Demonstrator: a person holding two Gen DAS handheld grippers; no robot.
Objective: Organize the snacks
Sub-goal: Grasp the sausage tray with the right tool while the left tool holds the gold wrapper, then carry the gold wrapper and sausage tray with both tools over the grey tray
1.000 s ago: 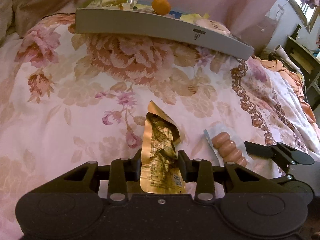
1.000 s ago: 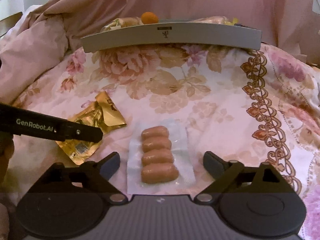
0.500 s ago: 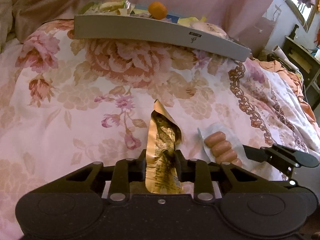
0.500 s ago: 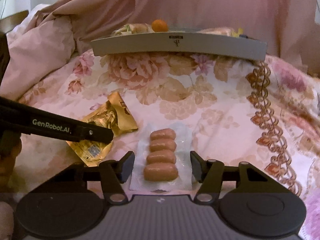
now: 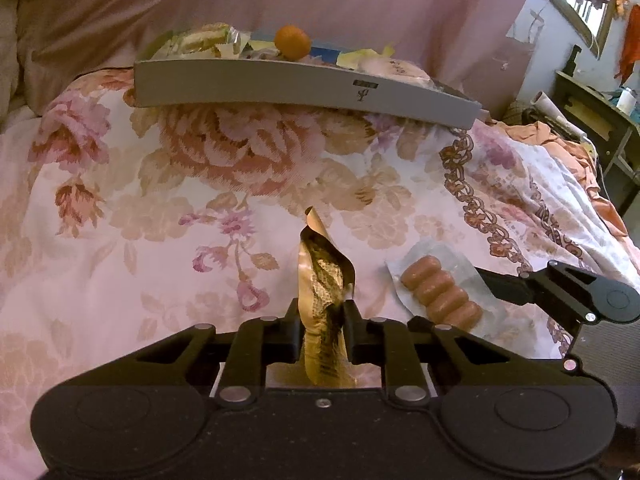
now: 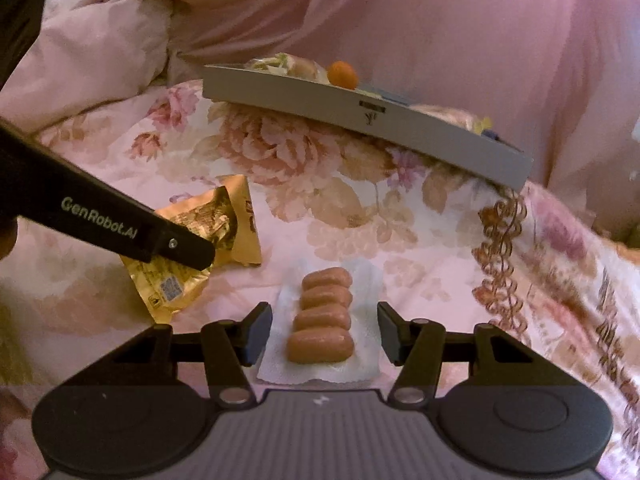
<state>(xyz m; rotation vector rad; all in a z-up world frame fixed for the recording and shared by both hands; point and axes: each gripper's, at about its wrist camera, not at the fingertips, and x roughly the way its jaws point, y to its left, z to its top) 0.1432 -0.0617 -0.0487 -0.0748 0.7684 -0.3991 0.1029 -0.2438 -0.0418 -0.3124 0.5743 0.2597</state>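
Gold foil snack packet (image 5: 322, 300) is pinched edge-on btwn the fingers of the left gripper (image 5: 322, 330), jaws pressed together on its lower part; its upper end sticks up fwd of the fingertips, crumpled and curled at the tip. From the right wrist view the same packet (image 6: 192, 252) shows its broad face, w/ a small printed code patch near the bottom corner, and the left gripper's finger (image 6: 120, 224) crosses in front of it, marked "GenRobot.AI". Can't tell from either view whether the packet's lower edge is touching the bedspread (image 5: 120, 240) or is just clear of it.

Just to the right of it lies a clear vacuum pack w/ four small sausages (image 6: 322, 316) in a row, flat on the bedspread. Right gripper (image 6: 324, 332) sits low over it, fingers spread, one on each side of the pack, pads apart from the sausages. Left wrist view shows the pack (image 5: 440, 296) too, w/ one right finger (image 5: 560, 292) beside its far edge.

Bedspread is pink-white w/ big rose print and a brown scroll border (image 6: 500, 240) down the right side.

Further back, a grey tray (image 5: 304, 88) rests on the bed, low front wall w/ a small logo. Inside: a small orange fruit (image 5: 292, 42), pale wrappers and other snack bits, too jumbled to name. Behind the tray, pink bedding (image 6: 440, 20) bunched up. Far right of left wrist view: dark wooden furniture (image 5: 592, 116) by a lit window
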